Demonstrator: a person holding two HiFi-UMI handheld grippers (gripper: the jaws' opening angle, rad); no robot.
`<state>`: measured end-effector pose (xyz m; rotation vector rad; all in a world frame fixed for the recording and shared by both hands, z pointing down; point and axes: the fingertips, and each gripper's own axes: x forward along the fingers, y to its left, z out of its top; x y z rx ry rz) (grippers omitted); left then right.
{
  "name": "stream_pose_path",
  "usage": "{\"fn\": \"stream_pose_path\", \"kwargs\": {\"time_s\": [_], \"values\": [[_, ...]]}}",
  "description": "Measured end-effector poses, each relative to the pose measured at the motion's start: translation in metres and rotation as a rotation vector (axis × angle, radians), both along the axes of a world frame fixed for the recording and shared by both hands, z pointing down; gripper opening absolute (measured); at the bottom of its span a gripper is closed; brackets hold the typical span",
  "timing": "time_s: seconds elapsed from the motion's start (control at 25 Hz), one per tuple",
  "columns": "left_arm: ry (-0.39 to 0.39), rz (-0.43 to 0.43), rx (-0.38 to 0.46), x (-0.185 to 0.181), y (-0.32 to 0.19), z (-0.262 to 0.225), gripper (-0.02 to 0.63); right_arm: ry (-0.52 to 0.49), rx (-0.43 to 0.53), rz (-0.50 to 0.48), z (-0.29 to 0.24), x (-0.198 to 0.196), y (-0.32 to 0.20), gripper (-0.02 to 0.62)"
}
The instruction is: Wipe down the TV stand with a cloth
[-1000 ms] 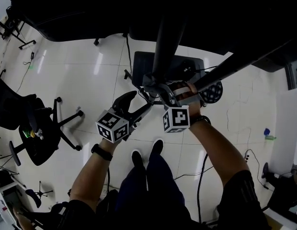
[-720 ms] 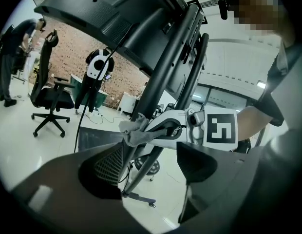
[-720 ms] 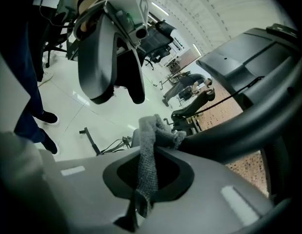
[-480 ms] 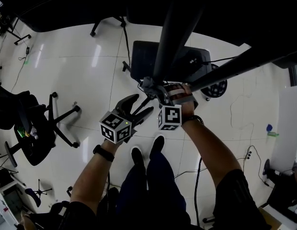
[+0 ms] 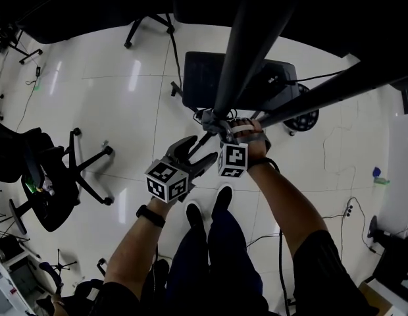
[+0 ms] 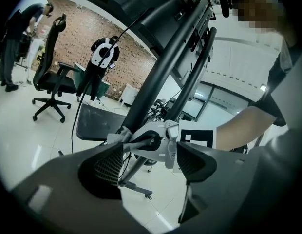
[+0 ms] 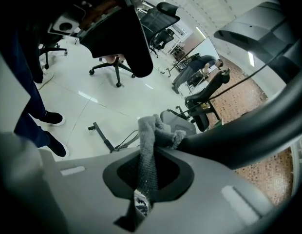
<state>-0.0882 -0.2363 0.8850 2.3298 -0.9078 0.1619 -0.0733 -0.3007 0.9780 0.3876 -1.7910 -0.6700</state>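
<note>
Cloth [image 7: 147, 145] is squeezed tight in the fingers of the right gripper [image 5: 214, 120], against the black pole [image 7: 248, 130]. Fingers of the left gripper [image 6: 146, 162] are wide apart, holding nothing.

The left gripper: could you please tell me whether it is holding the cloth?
No, the left gripper has its jaws wide apart with nothing between them; the cloth is clamped in the right gripper.

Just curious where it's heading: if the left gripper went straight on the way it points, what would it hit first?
Probably the right gripper, which is shut on a grey cloth against the TV stand's black pole. It shows straight ahead between the open jaws of the left gripper, though depth is unclear.
</note>
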Motion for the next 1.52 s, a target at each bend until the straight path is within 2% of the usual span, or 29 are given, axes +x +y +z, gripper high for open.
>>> {"fn": "stream_pose_path", "kwargs": {"time_s": [0.12, 0.28, 0.48, 0.68, 0.88, 1.04, 1.24, 1.52], "values": [[0.002, 0.012, 0.0, 0.003, 0.005, -0.004, 0.37, -0.041, -0.02, 0.007, -0.002, -0.001, 0.003, 0.015], [0.004, 0.025, 0.019, 0.004, 0.013, -0.031, 0.37, -0.144, -0.012, 0.018, -0.045, -0.003, 0.02, 0.015], [0.013, 0.067, 0.103, 0.007, 0.016, -0.096, 0.37, -0.259, 0.062, 0.087, -0.134, 0.006, 0.023, 0.015], [0.025, 0.132, 0.205, 0.022, 0.032, -0.175, 0.37, -0.399, 0.129, 0.177, -0.247, 0.027, 0.024, 0.015], [0.051, 0.183, 0.328, 0.035, 0.045, -0.267, 0.37, -0.469, 0.24, 0.23, -0.364, 0.047, 0.029, 0.015], [0.057, 0.239, 0.439, 0.049, 0.054, -0.342, 0.37, -0.481, 0.357, 0.241, -0.455, 0.066, 0.033, 0.015], [0.106, 0.254, 0.549, 0.058, 0.058, -0.431, 0.37, -0.491, 0.494, 0.227, -0.565, 0.089, 0.036, 0.015], [0.119, 0.272, 0.719, 0.085, 0.062, -0.539, 0.37, -0.511, 0.671, 0.165, -0.699, 0.118, 0.04, 0.015]]}}
